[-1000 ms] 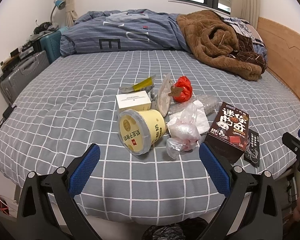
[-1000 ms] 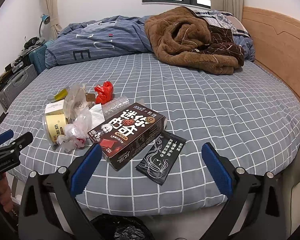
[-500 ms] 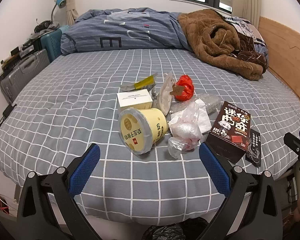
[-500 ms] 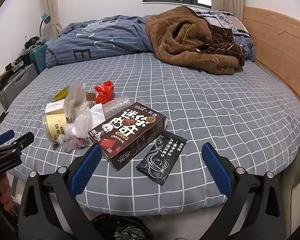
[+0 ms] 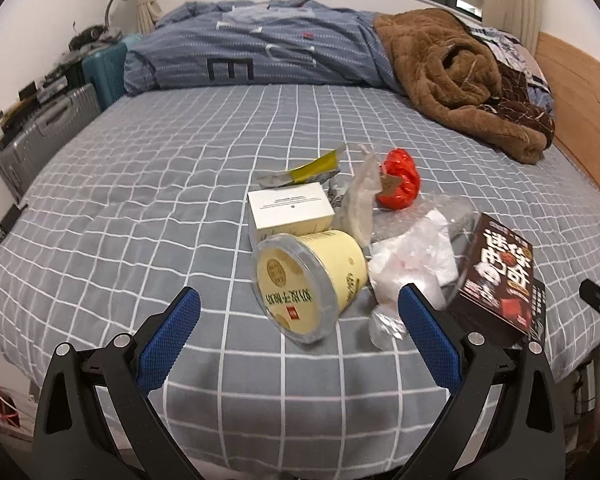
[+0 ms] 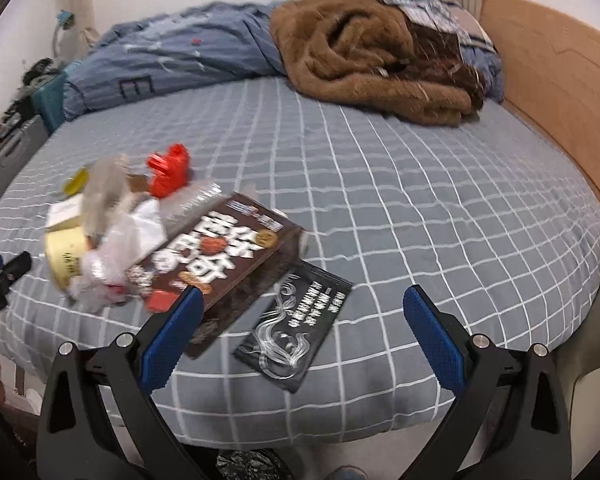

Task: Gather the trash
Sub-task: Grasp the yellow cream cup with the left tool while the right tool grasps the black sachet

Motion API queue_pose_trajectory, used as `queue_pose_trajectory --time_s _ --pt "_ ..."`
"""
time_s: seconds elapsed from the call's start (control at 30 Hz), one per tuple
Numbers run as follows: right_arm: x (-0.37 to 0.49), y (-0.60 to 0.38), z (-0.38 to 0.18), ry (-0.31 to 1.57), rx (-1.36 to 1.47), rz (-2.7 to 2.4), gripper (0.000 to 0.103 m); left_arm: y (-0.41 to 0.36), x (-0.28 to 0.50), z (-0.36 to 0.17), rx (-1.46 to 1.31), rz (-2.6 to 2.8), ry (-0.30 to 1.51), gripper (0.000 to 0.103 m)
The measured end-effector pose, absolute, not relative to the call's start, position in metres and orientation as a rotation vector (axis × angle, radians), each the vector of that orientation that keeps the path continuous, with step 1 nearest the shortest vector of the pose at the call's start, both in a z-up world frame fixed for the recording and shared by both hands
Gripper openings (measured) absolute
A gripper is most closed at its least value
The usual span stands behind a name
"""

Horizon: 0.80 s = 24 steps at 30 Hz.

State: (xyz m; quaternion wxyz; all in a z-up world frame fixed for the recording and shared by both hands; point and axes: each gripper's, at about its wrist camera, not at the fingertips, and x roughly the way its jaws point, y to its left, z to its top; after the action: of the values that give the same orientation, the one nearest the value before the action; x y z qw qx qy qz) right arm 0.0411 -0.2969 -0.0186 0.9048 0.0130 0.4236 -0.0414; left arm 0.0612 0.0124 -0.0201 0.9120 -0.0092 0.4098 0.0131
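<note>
Both grippers were spread wide and empty, hovering off the near edge of the bed (image 5: 148, 184). The left gripper (image 5: 296, 340) pointed at the yellow tub (image 5: 312, 280), which lay on its side with its lid toward the camera, just in front of a white box (image 5: 290, 210). Crumpled clear plastic (image 5: 412, 264) lay touching the tub on its right, with a red wad (image 5: 398, 186) and a yellow wrapper (image 5: 312, 168) further back. The right gripper (image 6: 300, 340) faced the black sachet (image 6: 296, 328), flat on the sheet beside the brown box (image 6: 220, 256); whether box and sachet touched was unclear. A black bag (image 6: 248, 466) showed below the bed edge, likely the bin. The step looked like the first pick, nothing collected yet. For the tub, best to straddle its round wall across the middle, not the lid rim, and close firmly since it could roll on soft bedding. For the sachet, it lay thin and flat, so pressing one fingertip into the mattress and scooping an edge would probably work better than a top pinch. Risk: snagging the sheet, or dragging plastic along with the tub. The right view was motion-blurred, so fine detail there was uncertain.
</note>
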Motion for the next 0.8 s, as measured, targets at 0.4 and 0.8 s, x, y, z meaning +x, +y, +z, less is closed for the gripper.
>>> queue_pose_trajectory --time_s 0.4,0.8 --pt "0.071 -0.311 -0.072 1.063 0.096 -0.077 0.090 0.018 0.105 -0.050 -0.008 0.047 0.919 0.096" --pt "0.087 -0.317 -0.101 1.167 0.202 -0.057 0.082 0.019 0.118 -0.059 -0.058 0.006 0.963 0.081"
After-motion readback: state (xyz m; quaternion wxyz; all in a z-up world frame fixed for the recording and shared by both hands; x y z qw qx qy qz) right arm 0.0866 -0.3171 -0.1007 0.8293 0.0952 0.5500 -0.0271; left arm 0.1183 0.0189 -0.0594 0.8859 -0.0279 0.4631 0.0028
